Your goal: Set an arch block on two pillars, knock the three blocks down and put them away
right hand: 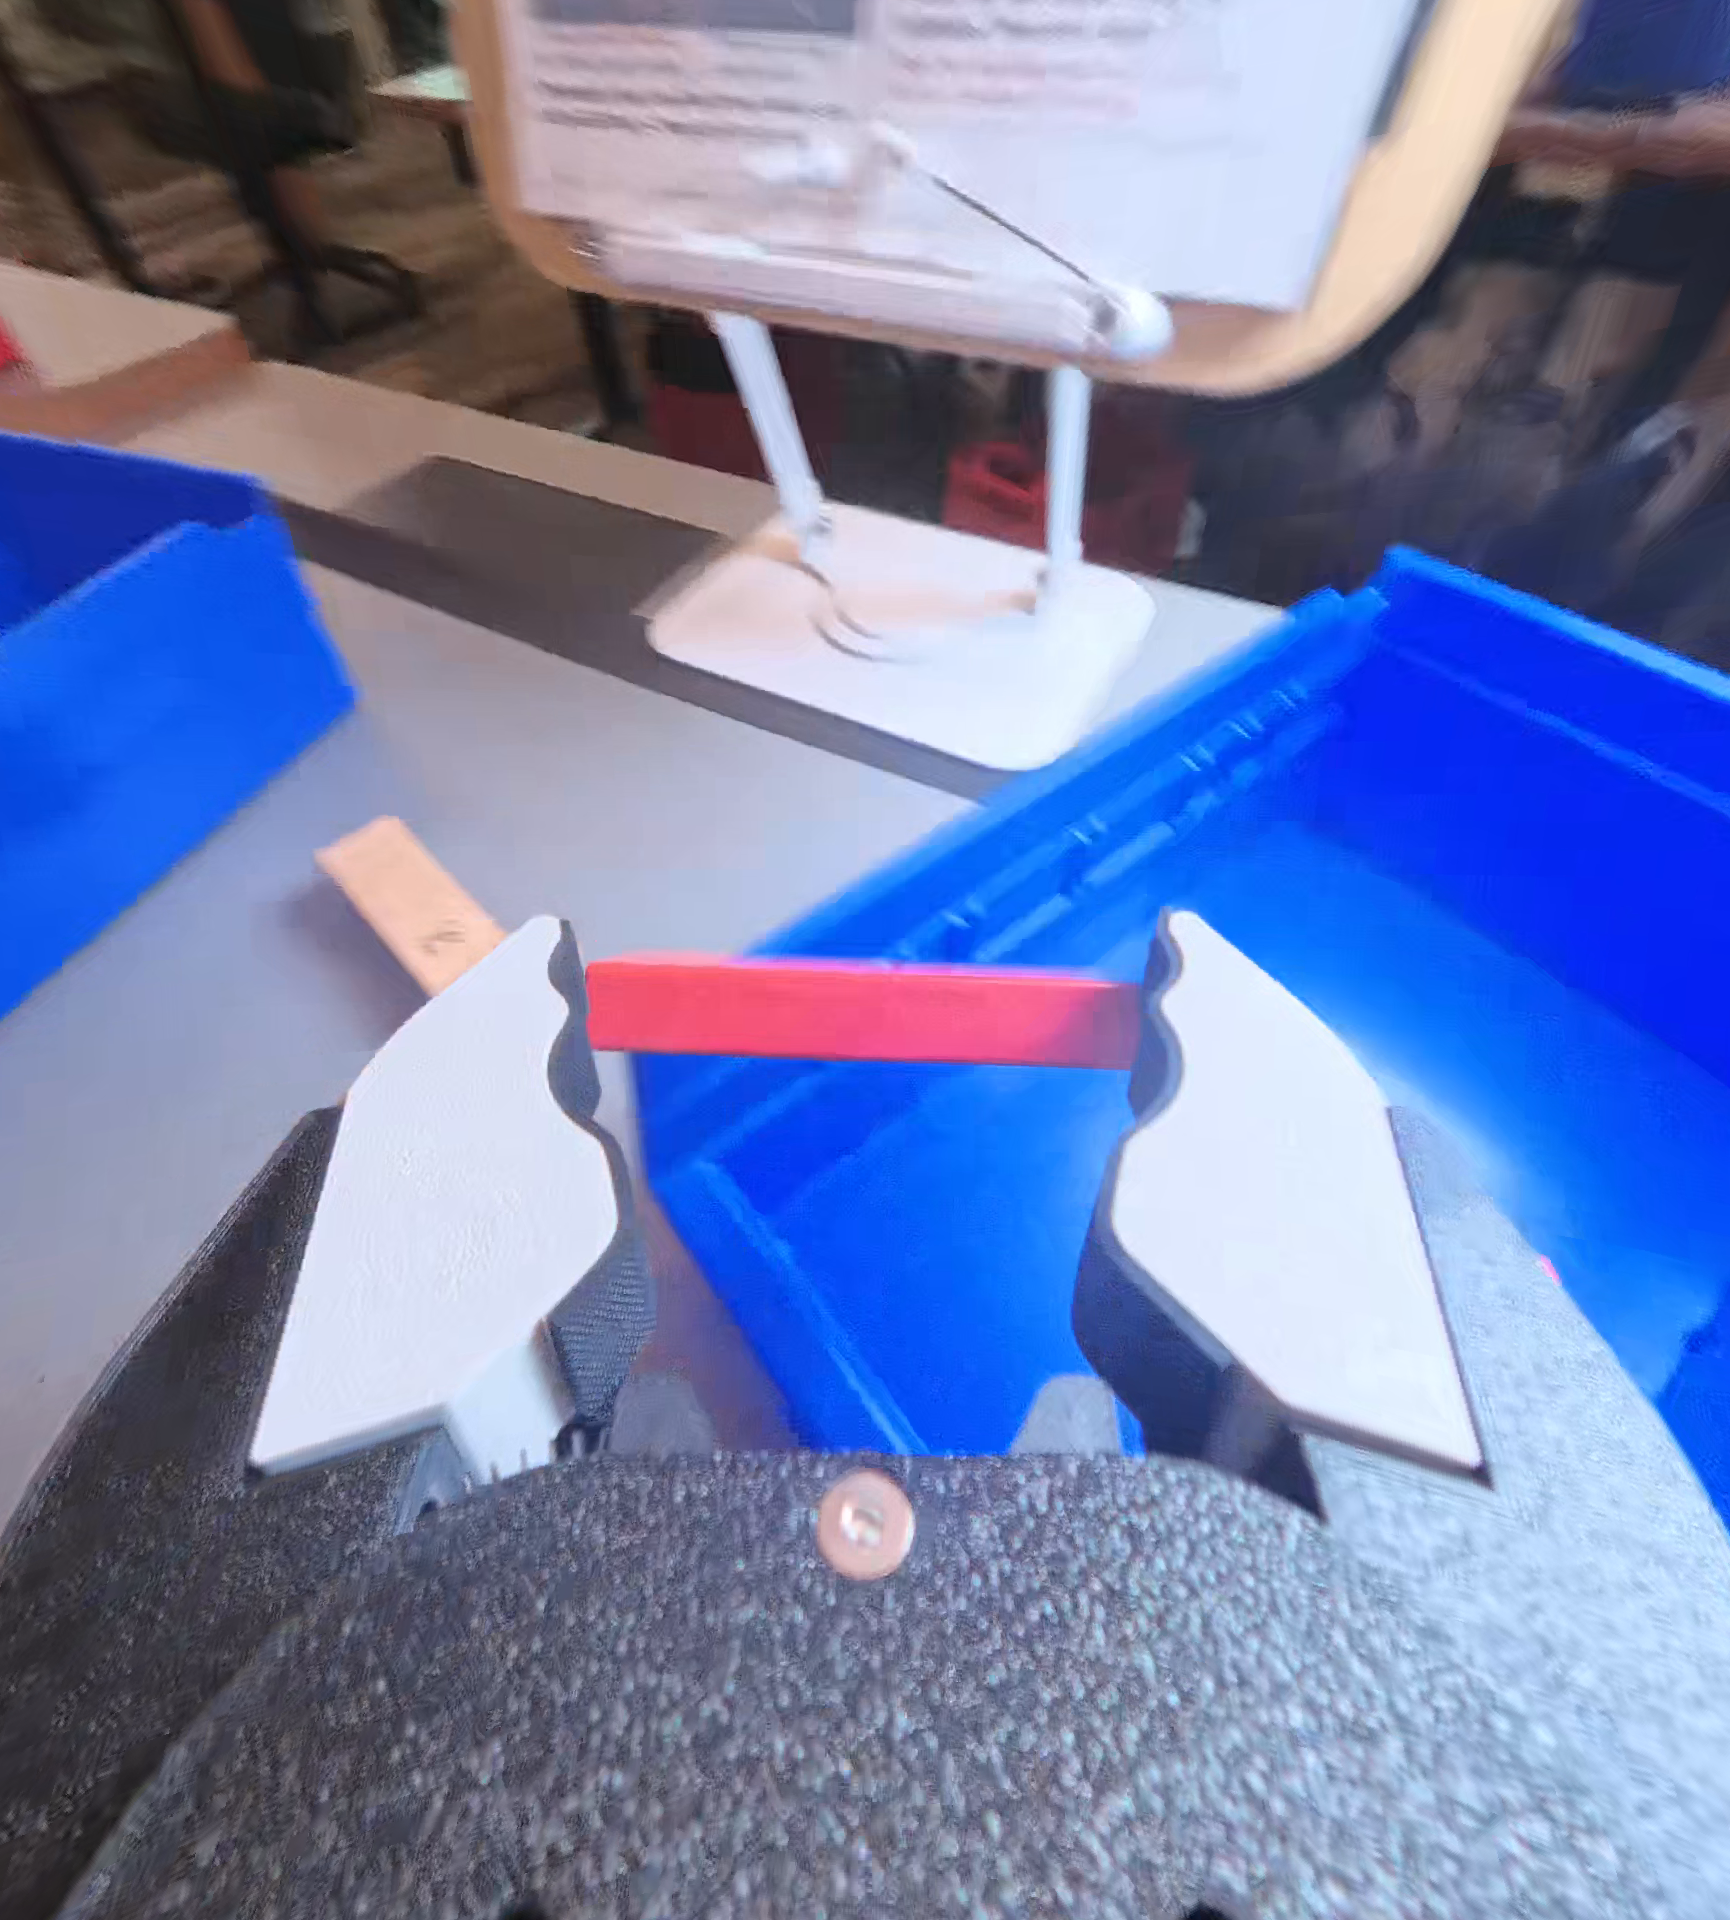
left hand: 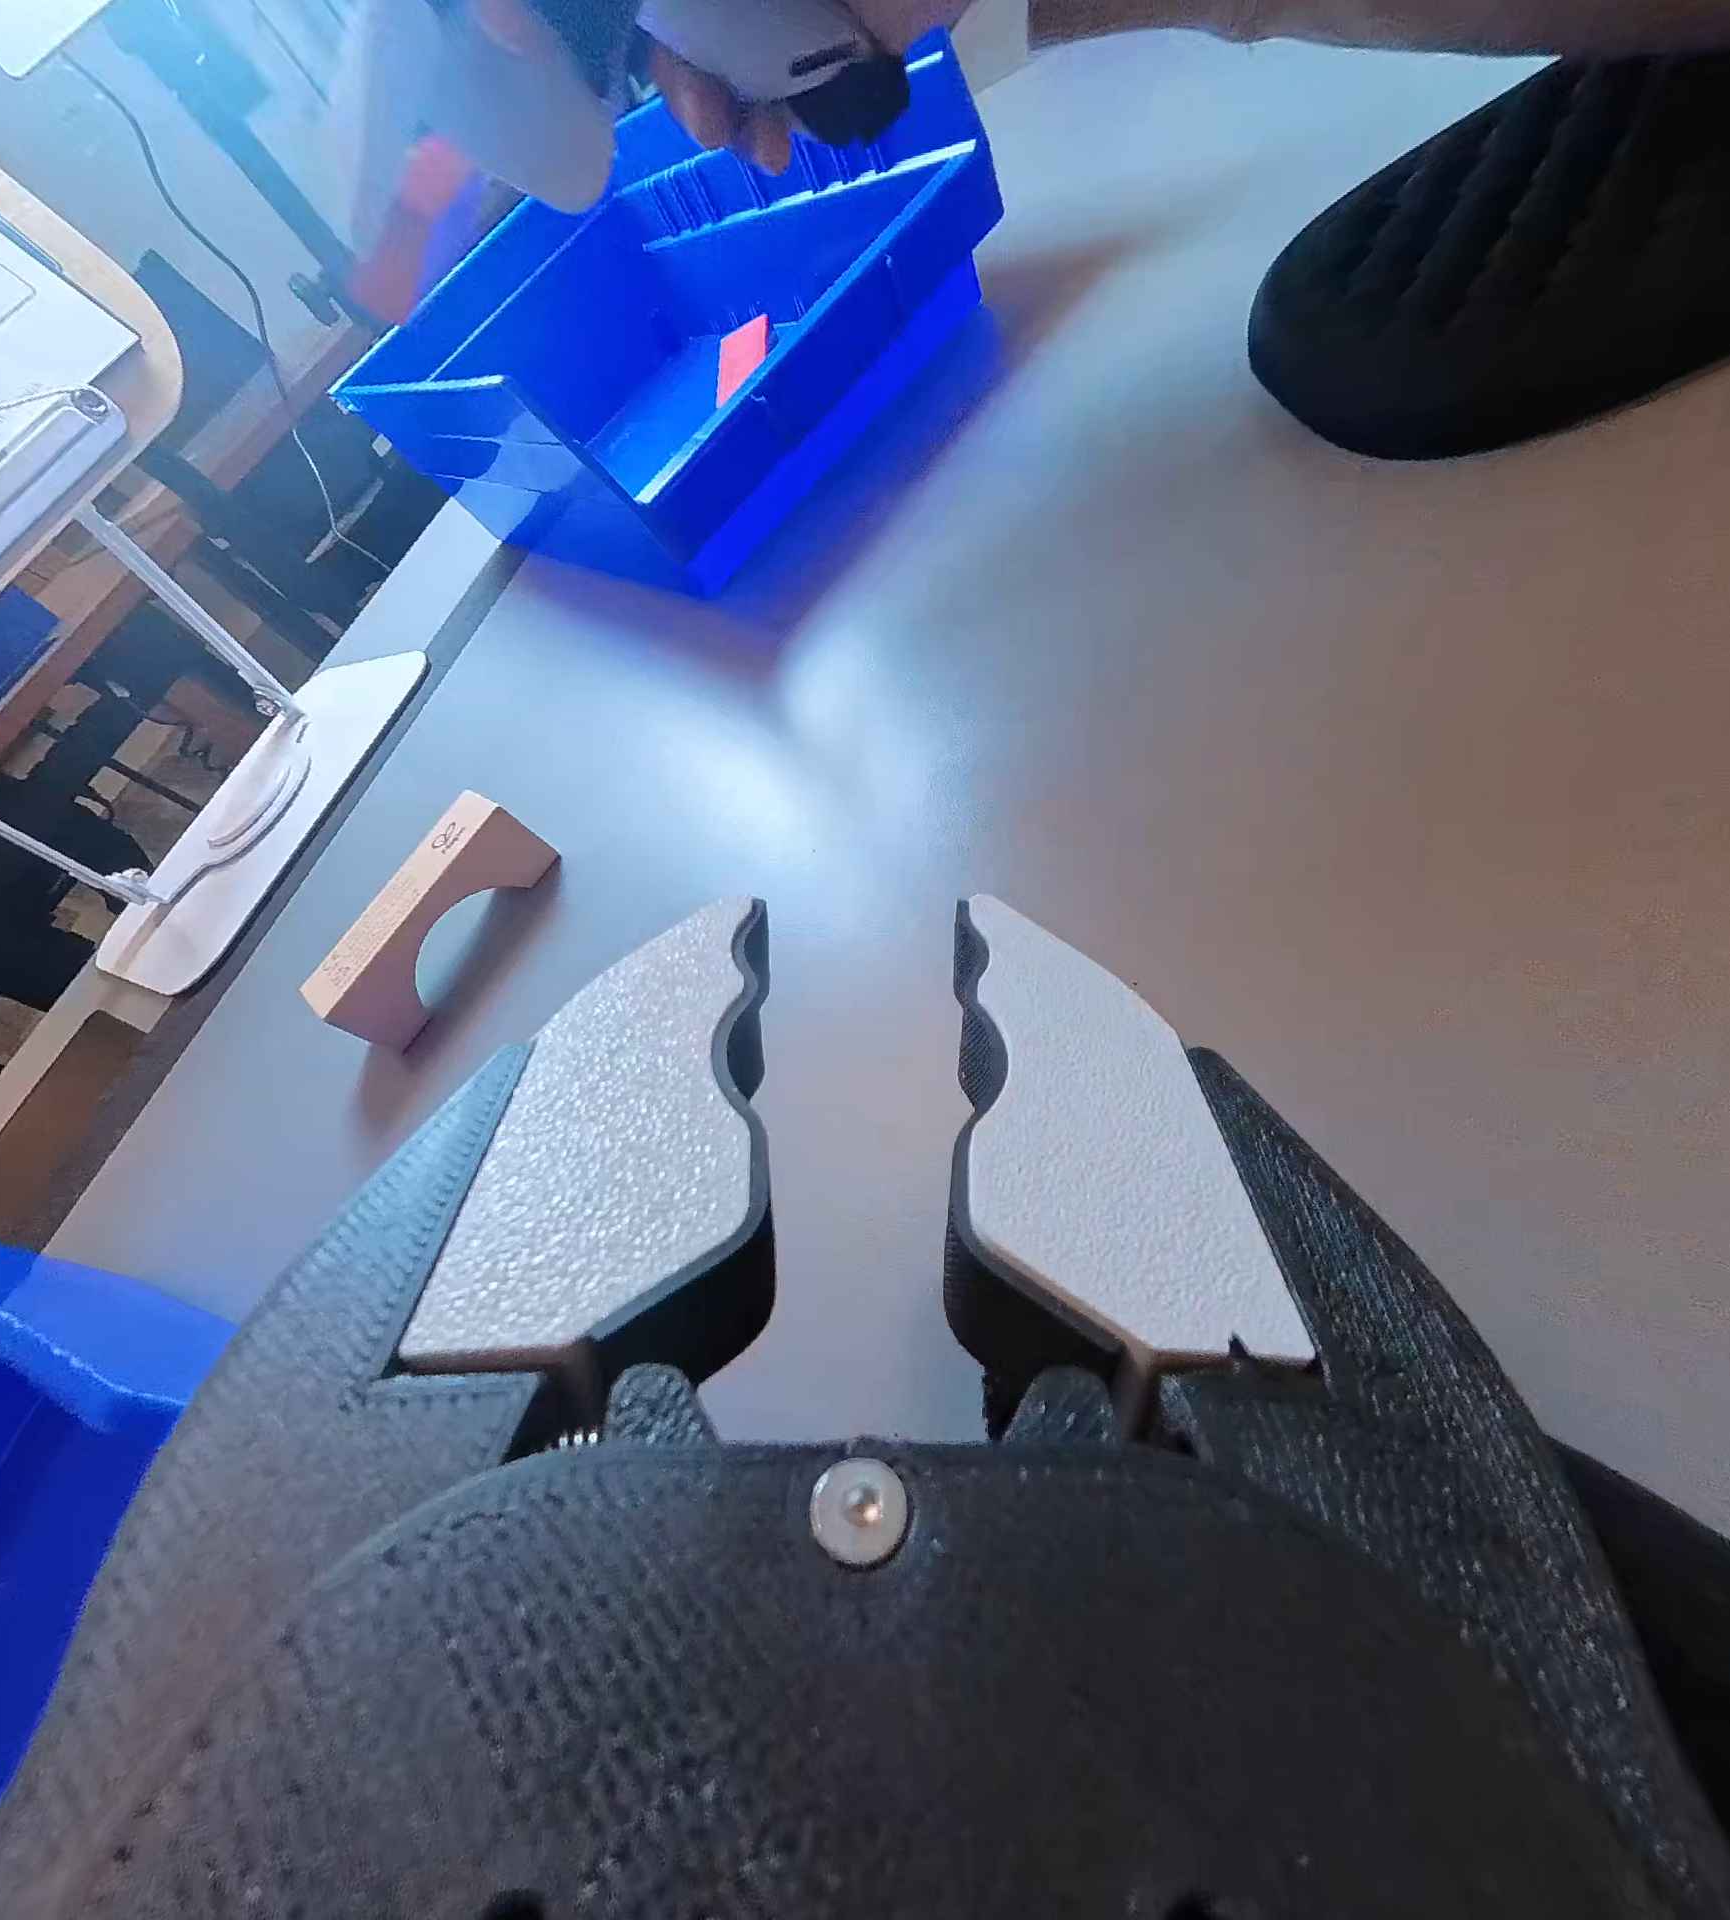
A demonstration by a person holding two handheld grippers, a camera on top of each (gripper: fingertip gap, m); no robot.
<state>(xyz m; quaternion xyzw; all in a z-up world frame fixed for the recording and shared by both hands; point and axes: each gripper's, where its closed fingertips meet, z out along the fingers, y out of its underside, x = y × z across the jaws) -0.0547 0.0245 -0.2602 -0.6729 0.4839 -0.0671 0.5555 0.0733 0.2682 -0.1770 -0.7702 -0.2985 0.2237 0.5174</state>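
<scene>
Grippers differ: right gripper (right hand: 863, 1013) clamps red block (right hand: 856, 1013) over blue bin's rim (right hand: 944, 920); left gripper (left hand: 861, 971) gapes above bare table (left hand: 1308, 831).

Two blue bins (right hand: 1463, 831) (right hand: 61, 727); two red blocks (right hand: 861, 1013) (left hand: 741, 358); one arch block (left hand: 425, 920).

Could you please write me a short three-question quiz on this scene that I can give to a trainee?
1. True or false: the left gripper holds a block.
2. What does the right gripper hold? A) the arch block B) a red block C) nothing
3. Fill in: the wooden arch block lies on the ____, outside the blue bin.

Key:
1. False: its jaws stand apart with only bare table between them.
2. B: the red block spans the jaws, over the corner of the blue bin.
3. Table.
</scene>
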